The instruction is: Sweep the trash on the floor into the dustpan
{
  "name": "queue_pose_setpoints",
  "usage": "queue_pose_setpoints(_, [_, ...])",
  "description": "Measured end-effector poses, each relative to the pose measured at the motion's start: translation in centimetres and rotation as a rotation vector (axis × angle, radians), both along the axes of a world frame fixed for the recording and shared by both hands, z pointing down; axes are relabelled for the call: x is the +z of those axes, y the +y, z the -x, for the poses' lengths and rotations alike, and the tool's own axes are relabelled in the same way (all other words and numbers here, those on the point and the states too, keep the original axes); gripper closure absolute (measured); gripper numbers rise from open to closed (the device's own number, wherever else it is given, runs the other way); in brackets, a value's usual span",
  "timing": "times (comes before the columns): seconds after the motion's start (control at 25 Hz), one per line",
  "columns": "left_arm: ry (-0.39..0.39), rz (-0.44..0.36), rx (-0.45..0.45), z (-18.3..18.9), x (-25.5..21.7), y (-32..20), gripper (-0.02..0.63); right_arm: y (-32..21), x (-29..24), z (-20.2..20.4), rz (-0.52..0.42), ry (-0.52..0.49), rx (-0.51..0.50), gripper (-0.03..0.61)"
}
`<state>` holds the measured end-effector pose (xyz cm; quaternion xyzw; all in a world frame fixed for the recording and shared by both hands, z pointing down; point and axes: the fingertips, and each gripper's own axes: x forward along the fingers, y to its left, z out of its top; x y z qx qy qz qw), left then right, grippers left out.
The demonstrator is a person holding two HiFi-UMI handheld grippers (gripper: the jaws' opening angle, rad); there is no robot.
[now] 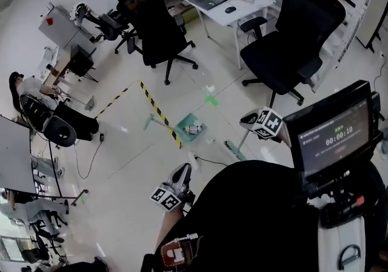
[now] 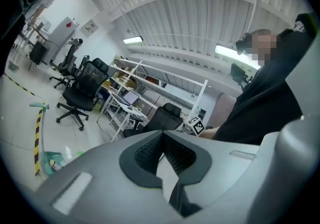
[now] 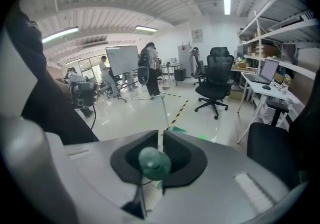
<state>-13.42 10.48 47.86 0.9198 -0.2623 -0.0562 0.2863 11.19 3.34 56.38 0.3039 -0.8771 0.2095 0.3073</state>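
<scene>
A teal dustpan (image 1: 191, 126) stands on the white floor with bits of trash (image 1: 193, 130) inside, its long handle (image 1: 148, 120) leaning left. A small white scrap (image 1: 210, 141) lies just beside it. The broom head (image 1: 234, 150) rests on the floor to the right of the pan. My right gripper (image 1: 252, 121) is shut on the broom's handle; in the right gripper view the handle's green knob (image 3: 154, 163) sits at the jaws (image 3: 161, 140), with the dustpan (image 3: 177, 129) beyond. My left gripper (image 1: 182, 175) hangs low near my body, its jaws (image 2: 161, 143) shut and holding nothing. The dustpan (image 2: 52, 161) shows at far left there.
Yellow-black tape (image 1: 159, 110) crosses the floor by the pan. Two black office chairs (image 1: 160, 28) (image 1: 288, 40) flank a white desk (image 1: 242, 11) with a laptop. A cable (image 1: 206, 160) runs near the broom. A person (image 1: 36, 90) sits at the left.
</scene>
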Motion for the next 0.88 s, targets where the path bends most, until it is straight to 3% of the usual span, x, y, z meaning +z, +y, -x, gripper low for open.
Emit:
queue_pose_setpoints(0.2, [0.037,0.033,-0.06,-8.2,0.8,7.2,0.617,7.6,-1.4,-5.4,-0.028,-0.053,-0.073,0.548])
queue_pose_setpoints(0.4, [0.037,0.057,-0.065,-14.7,-0.4,13.6,0.617,12.3,-1.2,-11.2,-0.003,-0.086,-0.055,0.545])
queue_pose_setpoints(0.68, [0.024,0.012,-0.163,-11.0,-1.7,18.6,0.617,15.5,-1.0,-12.1,0.017,-0.08,-0.032,0.546])
queue_pose_setpoints(0.88, [0.06,-0.016,-0.148,-5.2,-0.4,20.9,0.618,16.7,-0.3,-9.6,0.012,-0.031,0.036,0.548])
